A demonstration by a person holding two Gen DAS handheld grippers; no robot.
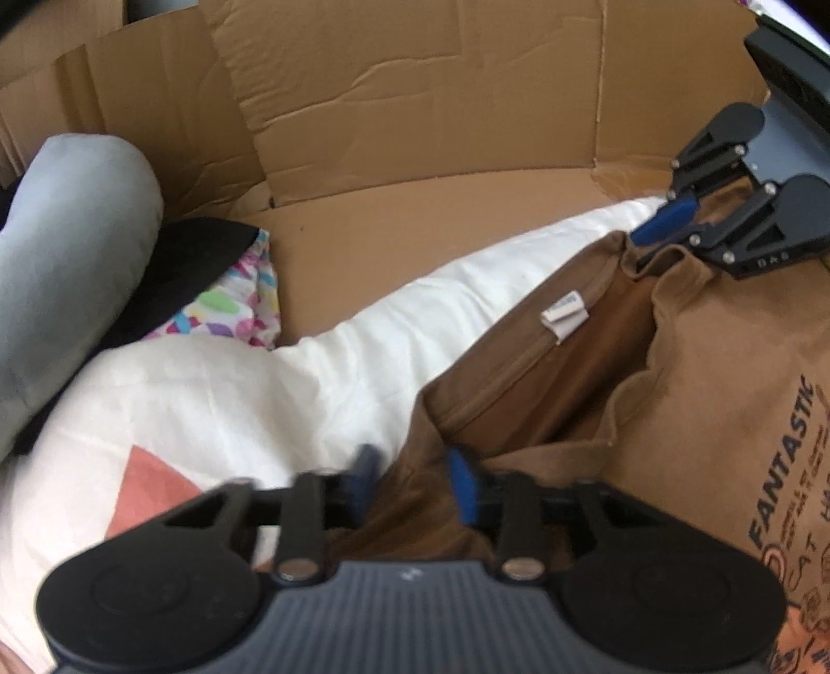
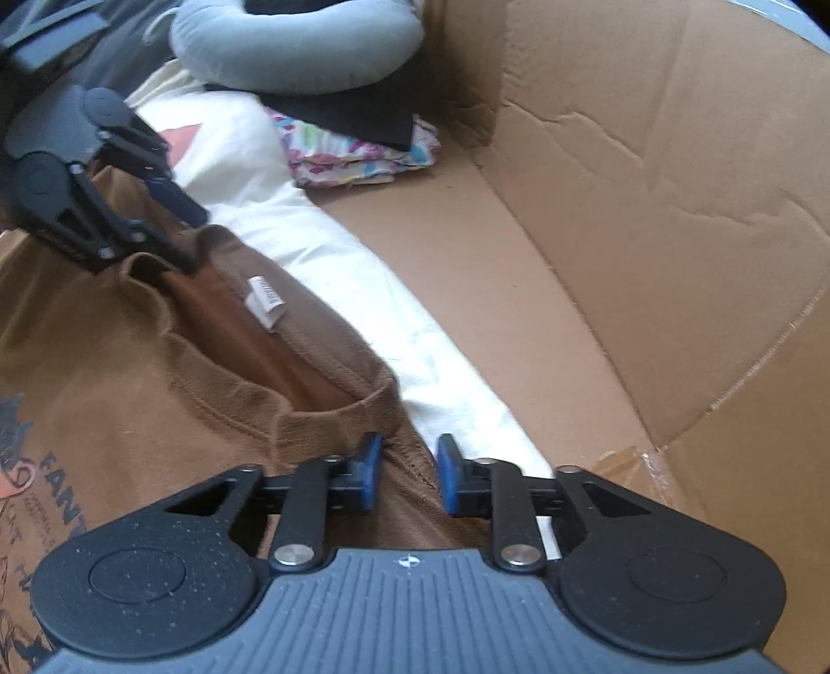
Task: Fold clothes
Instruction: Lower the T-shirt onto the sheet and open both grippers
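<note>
Cardboard (image 1: 415,103), creased and brown, walls the whole work area and floors the far part of it; judging by its flattened flaps, it serves as a backdrop and a clean base. On it lies a white cover (image 1: 218,394) with a salmon-coloured patch, padding the surface so cloth can be spread flat. Across that cover the brown T-shirt (image 1: 726,337) is laid print side up, neck opening towards the cardboard wall, its small white label (image 1: 565,319) showing inside the back of the collar. That layout suits a fold begun from the shoulders.

At the far edge a grey cushion (image 2: 301,46) rests over a dark folded cloth (image 2: 353,116) and a white garment with coloured shapes (image 2: 363,150), well apart from the shirt, probably set aside as a finished pile.

The left gripper (image 1: 415,482) sits at one end of the collar with shoulder fabric bunched between its blue pads; the pads look pinched on that fold, though blur softens the near one. The right gripper (image 2: 407,477) mirrors it at the other end of the collar, a ridge of brown cloth gathered between its pads, which appear clenched on it. Holding both shoulder points, I judge, lets the shirt be lifted evenly and kept square for the first fold.
</note>
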